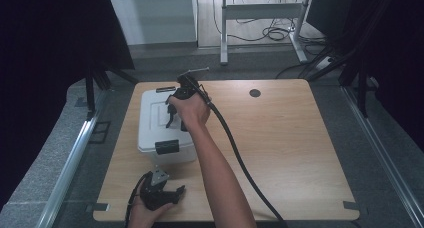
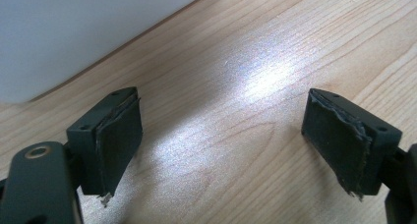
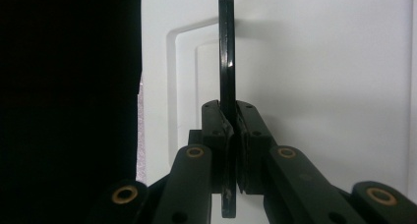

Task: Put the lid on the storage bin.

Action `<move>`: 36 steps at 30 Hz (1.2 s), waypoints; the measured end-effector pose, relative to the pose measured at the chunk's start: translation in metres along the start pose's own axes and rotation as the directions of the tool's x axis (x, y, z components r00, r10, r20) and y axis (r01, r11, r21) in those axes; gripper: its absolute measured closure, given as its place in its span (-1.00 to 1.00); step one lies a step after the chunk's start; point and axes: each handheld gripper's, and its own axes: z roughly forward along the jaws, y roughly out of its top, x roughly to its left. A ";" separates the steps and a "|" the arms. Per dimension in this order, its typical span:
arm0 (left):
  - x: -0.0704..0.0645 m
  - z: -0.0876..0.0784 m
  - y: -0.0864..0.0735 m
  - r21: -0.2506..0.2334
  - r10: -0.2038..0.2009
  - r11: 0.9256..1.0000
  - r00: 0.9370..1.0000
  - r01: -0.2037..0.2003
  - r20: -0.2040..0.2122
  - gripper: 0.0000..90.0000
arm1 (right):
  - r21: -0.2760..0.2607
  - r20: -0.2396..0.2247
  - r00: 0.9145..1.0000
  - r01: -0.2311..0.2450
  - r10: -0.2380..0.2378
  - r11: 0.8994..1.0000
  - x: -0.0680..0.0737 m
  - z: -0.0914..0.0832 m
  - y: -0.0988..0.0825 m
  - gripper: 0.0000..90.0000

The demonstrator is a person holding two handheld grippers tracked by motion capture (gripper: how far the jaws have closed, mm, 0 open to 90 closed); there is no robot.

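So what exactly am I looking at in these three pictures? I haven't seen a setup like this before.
A person stands at a wooden table with a hand-held two-jaw gripper in each hand. The high view looks down on the table from above. The other two pictures come from cameras riding on the grippers. A white lidded box with black latches sits on the table. The right gripper is shut on the box's thin black handle, which stands up from the lid. The left gripper rests near the table's front edge beside the box, jaws open, holding nothing.
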 end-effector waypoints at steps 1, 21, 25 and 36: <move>0.000 0.000 0.000 0.000 0.000 1.000 1.000 0.000 0.000 -0.66 | -0.001 -0.001 1.000 0.001 -0.001 1.000 0.000 0.000 0.000 0.87; 0.000 0.000 0.000 -0.001 0.002 1.000 1.000 -0.002 0.000 -0.66 | -0.033 -0.017 0.999 0.029 -0.029 0.999 -0.007 0.005 -0.001 0.75; -0.001 0.000 0.000 0.000 0.002 1.000 1.000 -0.002 0.000 -0.66 | -0.068 -0.034 0.995 0.089 -0.092 0.994 -0.010 0.001 -0.002 0.57; 0.000 0.001 0.001 0.002 0.008 1.000 1.000 -0.008 0.003 -0.66 | -0.218 -0.103 0.968 0.203 -0.229 0.955 -0.035 -0.037 -0.013 0.09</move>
